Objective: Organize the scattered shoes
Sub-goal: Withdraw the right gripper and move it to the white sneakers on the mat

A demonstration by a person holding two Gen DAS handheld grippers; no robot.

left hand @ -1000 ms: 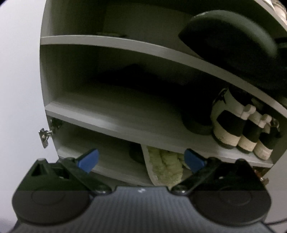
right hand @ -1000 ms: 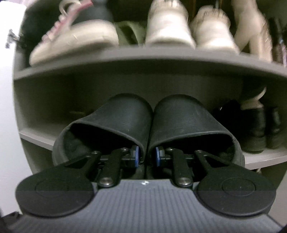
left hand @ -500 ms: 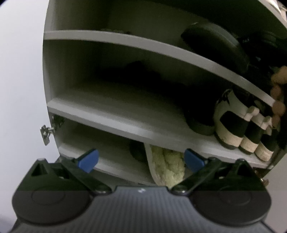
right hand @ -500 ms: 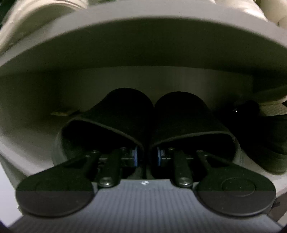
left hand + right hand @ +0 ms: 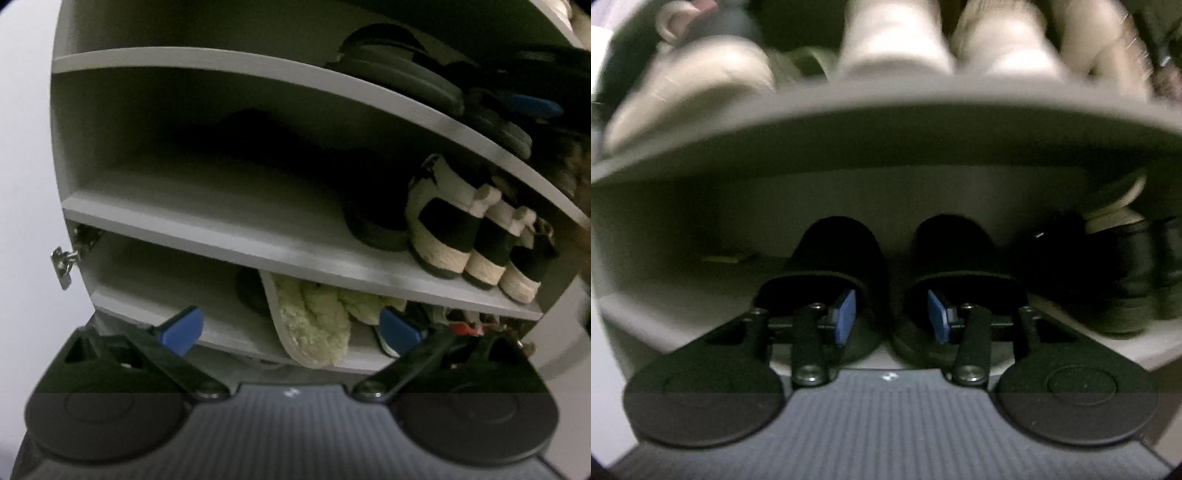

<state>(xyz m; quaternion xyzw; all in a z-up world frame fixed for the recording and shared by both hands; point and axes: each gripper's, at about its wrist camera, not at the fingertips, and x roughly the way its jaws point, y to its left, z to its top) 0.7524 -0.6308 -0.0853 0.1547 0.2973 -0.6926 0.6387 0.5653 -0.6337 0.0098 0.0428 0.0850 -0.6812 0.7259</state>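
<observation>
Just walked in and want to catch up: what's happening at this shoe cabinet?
A person with a gripper in each hand is shelving shoes. The right gripper has set a pair of black slippers side by side on a shelf; its jaws are opening, the pads off the slippers' inner walls between them. The left gripper hangs open and empty, facing the lower shelves.

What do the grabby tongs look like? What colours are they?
Both tongs look alike. The left tongs and right tongs each have two thin black metal arms, joined with shiny silver bolts, ending in flat bright blue pads. At the base sit two round black discs beside a dark grey ribbed plate with a tiny white mark. No cables or sleeves show.
</observation>
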